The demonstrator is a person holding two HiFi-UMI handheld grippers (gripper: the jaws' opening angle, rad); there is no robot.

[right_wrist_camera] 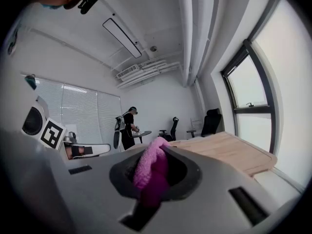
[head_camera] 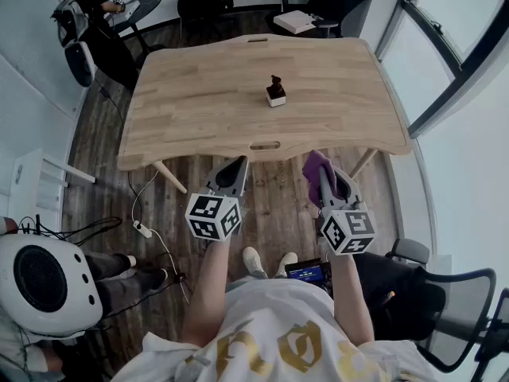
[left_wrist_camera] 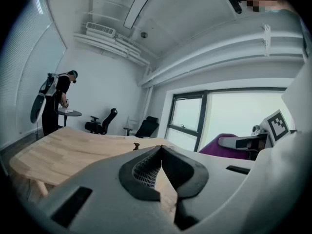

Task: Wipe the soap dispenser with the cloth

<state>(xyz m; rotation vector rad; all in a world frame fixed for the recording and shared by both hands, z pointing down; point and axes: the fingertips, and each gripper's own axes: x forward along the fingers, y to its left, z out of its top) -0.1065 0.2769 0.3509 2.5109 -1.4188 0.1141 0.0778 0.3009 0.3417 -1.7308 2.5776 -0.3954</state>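
The soap dispenser (head_camera: 276,91), a small dark pump on a white base, stands upright near the middle of the wooden table (head_camera: 199,102); in the left gripper view it is a tiny dark shape (left_wrist_camera: 136,146) far off. Both grippers hover in front of the table's near edge, over the floor. My left gripper (head_camera: 236,165) is shut with nothing between its pads (left_wrist_camera: 146,172). My right gripper (head_camera: 322,172) is shut on a purple cloth (head_camera: 315,170), which bunches up between the jaws in the right gripper view (right_wrist_camera: 151,172).
Office chairs (head_camera: 203,2) and a small round table (head_camera: 139,8) stand beyond the desk, where a person (head_camera: 87,6) stands. A white power strip (head_camera: 143,229) and cables lie on the floor at the left. A grey chair (head_camera: 445,301) is at my right.
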